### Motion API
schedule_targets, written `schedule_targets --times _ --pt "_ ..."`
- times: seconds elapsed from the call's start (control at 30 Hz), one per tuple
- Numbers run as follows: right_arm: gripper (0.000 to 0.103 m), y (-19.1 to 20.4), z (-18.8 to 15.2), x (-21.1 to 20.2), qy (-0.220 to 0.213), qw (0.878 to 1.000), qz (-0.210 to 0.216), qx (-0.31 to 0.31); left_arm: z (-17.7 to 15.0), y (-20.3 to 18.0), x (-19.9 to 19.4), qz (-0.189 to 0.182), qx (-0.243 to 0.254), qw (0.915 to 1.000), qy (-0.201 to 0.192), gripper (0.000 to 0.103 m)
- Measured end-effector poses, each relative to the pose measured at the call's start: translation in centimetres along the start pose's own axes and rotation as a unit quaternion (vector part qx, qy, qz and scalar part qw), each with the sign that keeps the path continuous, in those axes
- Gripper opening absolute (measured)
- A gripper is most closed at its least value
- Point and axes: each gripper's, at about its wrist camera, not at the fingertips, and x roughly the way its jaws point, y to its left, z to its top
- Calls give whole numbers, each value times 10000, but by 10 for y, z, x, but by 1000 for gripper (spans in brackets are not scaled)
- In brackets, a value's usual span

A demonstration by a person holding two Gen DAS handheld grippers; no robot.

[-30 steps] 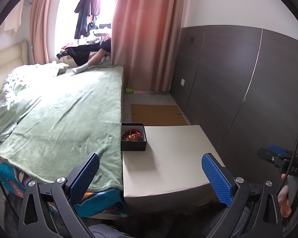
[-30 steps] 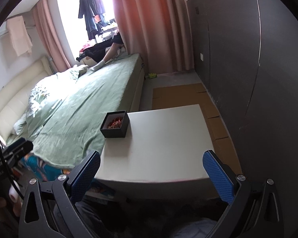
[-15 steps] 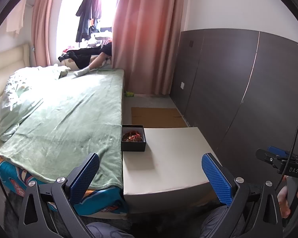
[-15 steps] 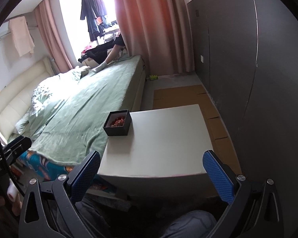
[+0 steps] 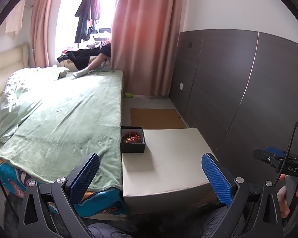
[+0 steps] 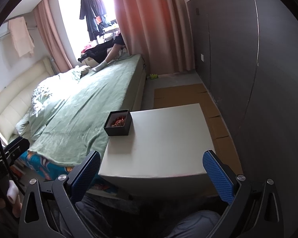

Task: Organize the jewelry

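Note:
A small black open box (image 5: 132,140) holding red and gold jewelry (image 5: 133,137) sits at the far left corner of a low white table (image 5: 168,164). It also shows in the right wrist view (image 6: 118,125) on the same table (image 6: 161,146). My left gripper (image 5: 150,175) is open and empty, held back from the table's near edge. My right gripper (image 6: 151,173) is open and empty, also short of the near edge. The right gripper's body (image 5: 280,162) shows at the left view's right side.
A bed with a green blanket (image 5: 65,115) runs along the table's left side. A dark panelled wall (image 5: 238,89) stands to the right. Flat cardboard (image 5: 155,118) lies on the floor beyond the table. A person's leg in a white sock (image 5: 83,71) rests on the far bed end.
Both grippers have drawn back and lifted a little, so the table and box look slightly farther and lower. Both stay open. The box has not moved.

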Motion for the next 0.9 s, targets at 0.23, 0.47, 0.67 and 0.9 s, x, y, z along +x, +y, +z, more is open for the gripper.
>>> schedule_targets --times 0.23,0.47,0.67,0.9 --pt "103 -1 3 -2 -16 10000 -10 27 4 -1 1 22 27 10000 -11 102" --pt "103 -1 5 -2 -18 10000 20 -28 6 1 1 80 30 10000 -15 102" --pt "103 1 9 -4 -22 10000 13 -65 7 2 4 90 -18 10000 30 102" --pt "103 3 16 -8 -17 9999 1 -143 8 4 4 181 63 9998 49 103"
